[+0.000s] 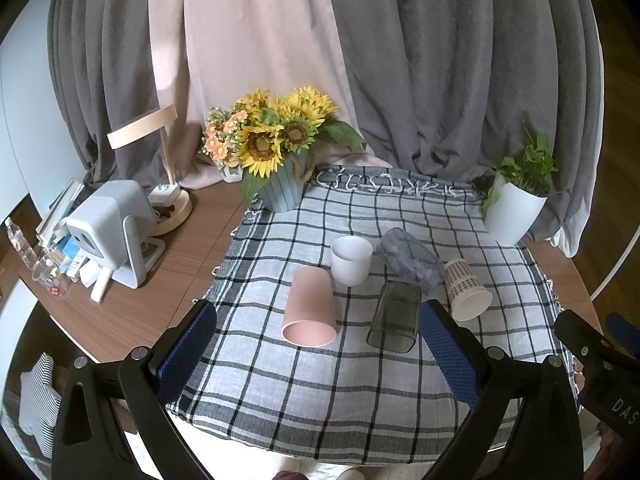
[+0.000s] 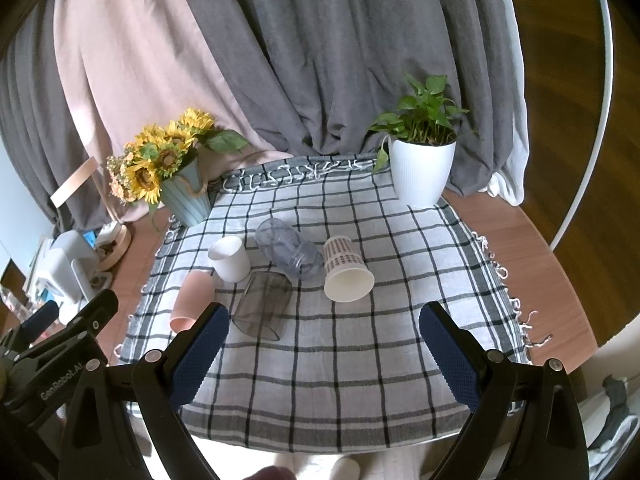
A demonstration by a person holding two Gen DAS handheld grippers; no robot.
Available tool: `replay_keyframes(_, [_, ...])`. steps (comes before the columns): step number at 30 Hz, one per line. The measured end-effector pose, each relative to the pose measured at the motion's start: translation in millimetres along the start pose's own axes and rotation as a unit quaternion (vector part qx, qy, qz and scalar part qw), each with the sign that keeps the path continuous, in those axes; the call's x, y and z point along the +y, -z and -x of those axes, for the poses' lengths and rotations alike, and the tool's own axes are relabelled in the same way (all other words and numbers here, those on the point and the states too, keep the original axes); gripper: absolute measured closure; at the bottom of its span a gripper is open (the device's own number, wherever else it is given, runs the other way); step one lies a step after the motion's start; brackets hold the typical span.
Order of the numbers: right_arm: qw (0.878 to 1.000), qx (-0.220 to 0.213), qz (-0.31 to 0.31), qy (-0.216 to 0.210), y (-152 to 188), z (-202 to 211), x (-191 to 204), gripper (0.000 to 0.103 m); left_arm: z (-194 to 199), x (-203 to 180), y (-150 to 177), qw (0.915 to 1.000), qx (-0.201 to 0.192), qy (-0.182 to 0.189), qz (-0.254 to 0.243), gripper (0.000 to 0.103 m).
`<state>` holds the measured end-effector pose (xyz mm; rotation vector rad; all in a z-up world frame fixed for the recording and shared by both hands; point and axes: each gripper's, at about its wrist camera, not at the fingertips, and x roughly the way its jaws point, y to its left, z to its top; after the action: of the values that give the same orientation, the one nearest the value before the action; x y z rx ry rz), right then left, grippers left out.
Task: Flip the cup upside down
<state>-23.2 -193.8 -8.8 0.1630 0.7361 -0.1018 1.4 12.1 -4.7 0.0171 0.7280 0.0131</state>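
Several cups sit on a checked cloth. A pink cup lies on its side, mouth towards me; it also shows in the right wrist view. A white cup stands upright. A dark glass tumbler, a clear plastic cup and a patterned paper cup lie on their sides. My left gripper is open and empty, short of the pink cup. My right gripper is open and empty, short of the tumbler and paper cup.
A sunflower pot stands at the cloth's back left, a white plant pot at the back right. A lamp, a white device and clutter fill the table's left. Curtains hang behind.
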Motion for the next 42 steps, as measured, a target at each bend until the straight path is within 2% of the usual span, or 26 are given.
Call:
replay_keyframes(18, [1.0, 0.003, 0.0, -0.002, -1, -5, 1, 0.007, -1, 1, -1, 1.0, 0.004, 0.0, 0.0, 0.0])
replay_keyframes(26, [1.0, 0.012, 0.008, -0.004, -3, -20, 7, 0.007, -21, 1, -15, 0.9996, 0.025, -0.01, 0.002, 0.0])
replay_keyframes(31, [0.999, 0.023, 0.021, -0.017, -22, -41, 10, 0.007, -43, -3, -23, 0.9989, 0.037, -0.027, 0.005, 0.0])
replay_keyframes(36, [0.997, 0.057, 0.038, -0.024, -43, -76, 14, 0.007, -68, -5, -30, 0.9975, 0.048, -0.053, 0.003, 0.0])
replay_keyframes(39, [0.995, 0.078, 0.061, -0.024, -57, -99, 22, 0.007, -89, -4, -31, 0.9956, 0.068, -0.064, 0.007, 0.0])
replay_keyframes(42, [0.991, 0.099, 0.087, -0.03, -71, -123, 31, 0.007, -109, 2, -34, 0.9935, 0.089, -0.064, 0.031, 0.0])
